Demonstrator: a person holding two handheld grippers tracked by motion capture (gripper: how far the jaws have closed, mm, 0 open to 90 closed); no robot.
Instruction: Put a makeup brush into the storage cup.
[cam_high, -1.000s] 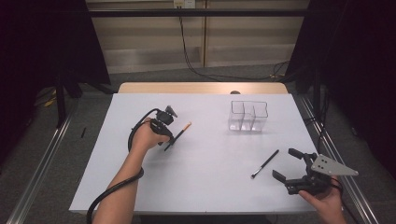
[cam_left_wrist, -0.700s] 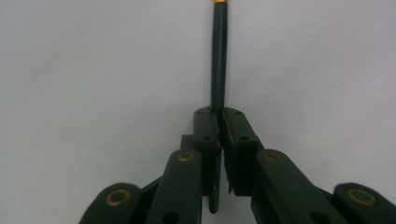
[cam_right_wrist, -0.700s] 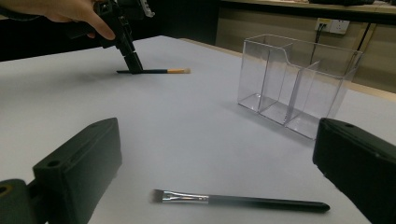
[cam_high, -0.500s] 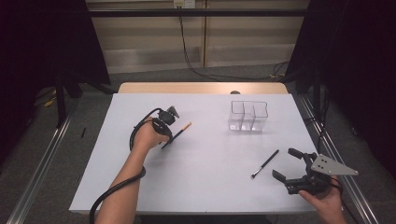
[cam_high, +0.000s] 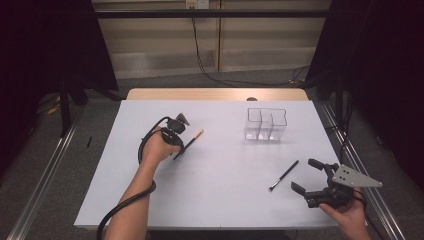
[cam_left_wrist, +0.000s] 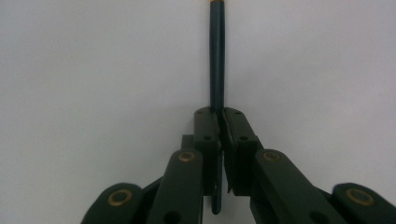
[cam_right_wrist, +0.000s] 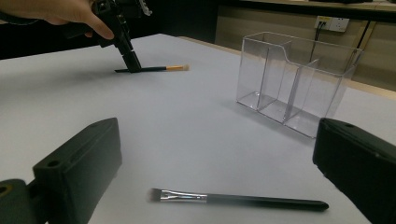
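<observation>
No brand, label or writing can be read on anything here. At the left of the white table (cam_high: 125, 200), the left gripper (cam_high: 179, 150) points down at the surface with its jaws pinched on the dark handle of the orange-ferruled brush (cam_high: 192, 141), having just finished closing on it. That brush lies flat on the table, its long axis slanting away from the person and to the right in the high view, its pale tip at the far right end; in the left gripper view the handle runs straight up between the jaws and its tip is cut off by the top edge. Right of centre stands the clear divided organiser (cam_high: 266, 125), well apart from the brush. Nearer the person lies the black flat brush (cam_high: 284, 175) — bristles toward the person, handle slanting away to the right. The right gripper (cam_high: 311, 175) rests at the table's right corner, jaws spread wide and holding nothing — this second brush lies just beyond them.
</observation>
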